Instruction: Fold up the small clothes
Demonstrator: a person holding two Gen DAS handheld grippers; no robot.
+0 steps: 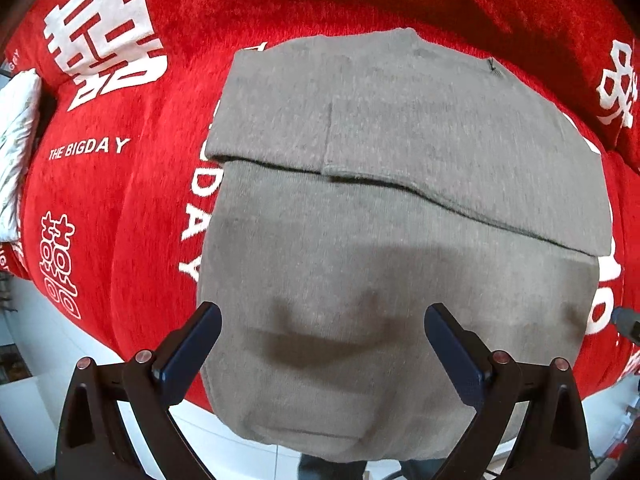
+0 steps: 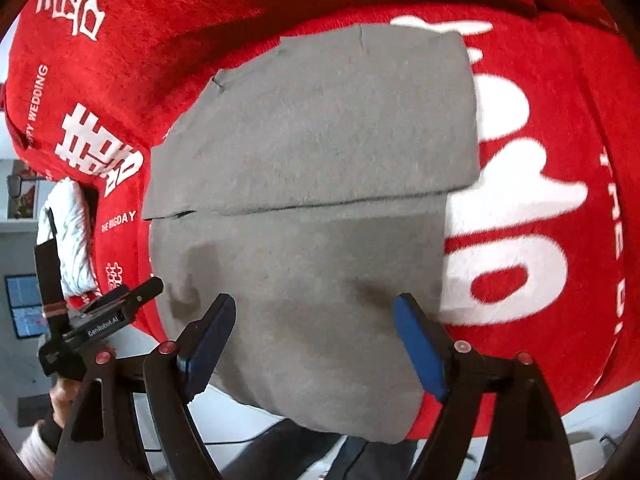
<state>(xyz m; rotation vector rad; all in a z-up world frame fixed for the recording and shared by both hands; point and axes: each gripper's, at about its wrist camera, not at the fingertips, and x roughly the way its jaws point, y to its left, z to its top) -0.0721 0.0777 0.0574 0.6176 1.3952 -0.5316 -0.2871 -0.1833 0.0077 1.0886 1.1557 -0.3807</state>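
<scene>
I see a red plush cover [image 1: 132, 200] with white printed characters and the words "THE BIGDAY" spread over the worktop and rising at the back in folds. At its left end lies a white patterned cushion [image 1: 16, 148]. Below the edge there is a pale, glossy floor [image 1: 36, 412]. Daylight looks soft, with mild shadows.

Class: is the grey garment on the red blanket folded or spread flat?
Folded: the grey garment has a flap doubled over itself, its edge crossing the middle.
</scene>
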